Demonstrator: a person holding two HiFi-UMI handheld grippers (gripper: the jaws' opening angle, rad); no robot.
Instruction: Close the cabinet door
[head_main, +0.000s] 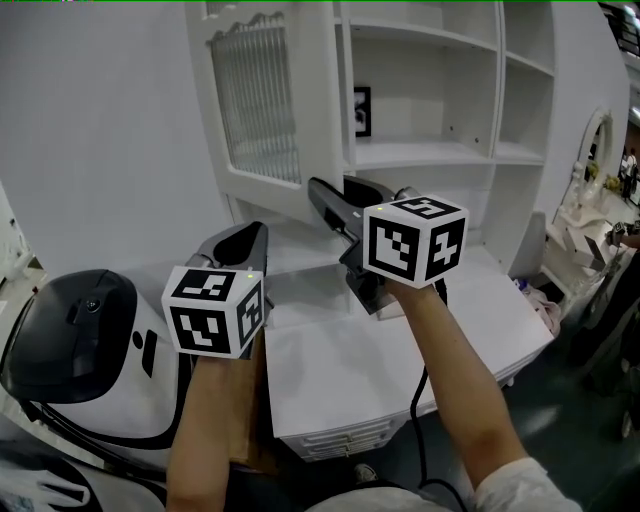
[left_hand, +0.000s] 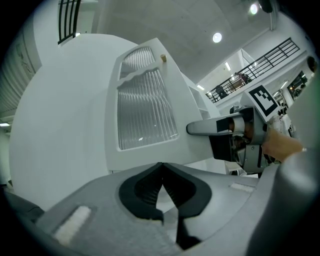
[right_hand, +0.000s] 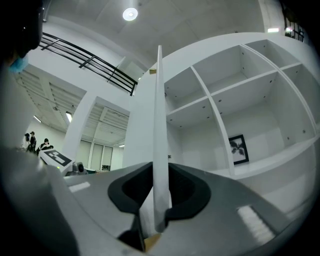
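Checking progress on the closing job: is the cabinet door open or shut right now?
Open. The cabinet door stands swung out from the shelves, its edge clamped in the right claw.

grey left gripper (head_main: 255, 235), grey right gripper (head_main: 318, 190), white cubes (head_main: 213, 310) with black square markers, black cable (head_main: 417, 420), pale sleeve (head_main: 520, 490)

Plain white wall (head_main: 90, 120) on the left, open white shelves (head_main: 430, 152) far right holding a small framed picture (head_main: 362, 110), a white tabletop (head_main: 350, 370) near, dark floor (head_main: 570, 400) at right, and overhead a round ceiling lamp (right_hand: 130, 13) glows beside a black railing (right_hand: 85, 62).
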